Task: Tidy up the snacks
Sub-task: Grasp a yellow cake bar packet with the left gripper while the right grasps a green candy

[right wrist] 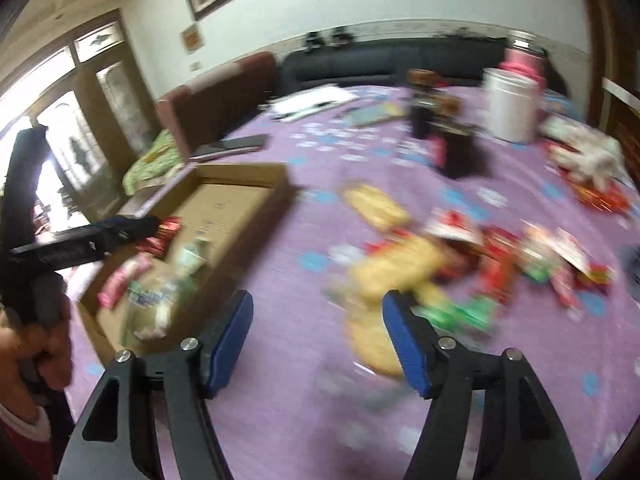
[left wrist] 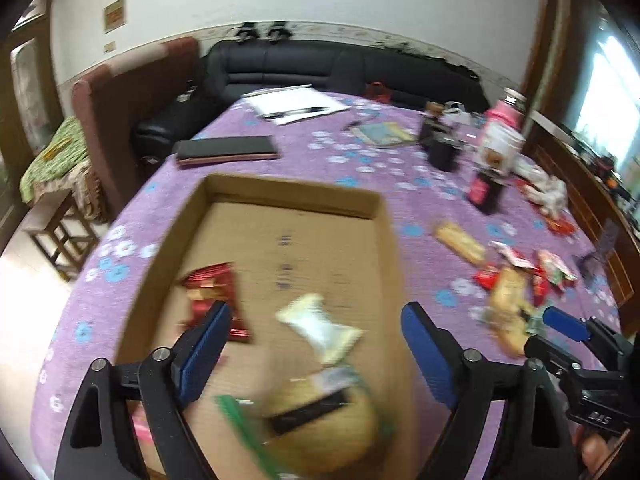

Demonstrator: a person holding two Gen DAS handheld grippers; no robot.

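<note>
Faintly, the right gripper (left wrist: 568, 326) body reads "DAS".

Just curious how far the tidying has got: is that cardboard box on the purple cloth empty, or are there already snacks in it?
Partly filled: the cardboard box holds a red packet and a white packet; its far half is bare.

The left tongs (left wrist: 316, 344) stood wide apart over a cardboard box (left wrist: 376, 240) on the purple flowered surface (left wrist: 320, 152), nothing pressed between their blue pads. Below and between them lay a blurred white packet (left wrist: 324, 326) and a yellowish snack (left wrist: 332, 424); a red packet (left wrist: 218, 288) sat by the left pad. To the right, loose snacks (left wrist: 516, 284) lay beside the right tongs (left wrist: 560, 322).
</note>
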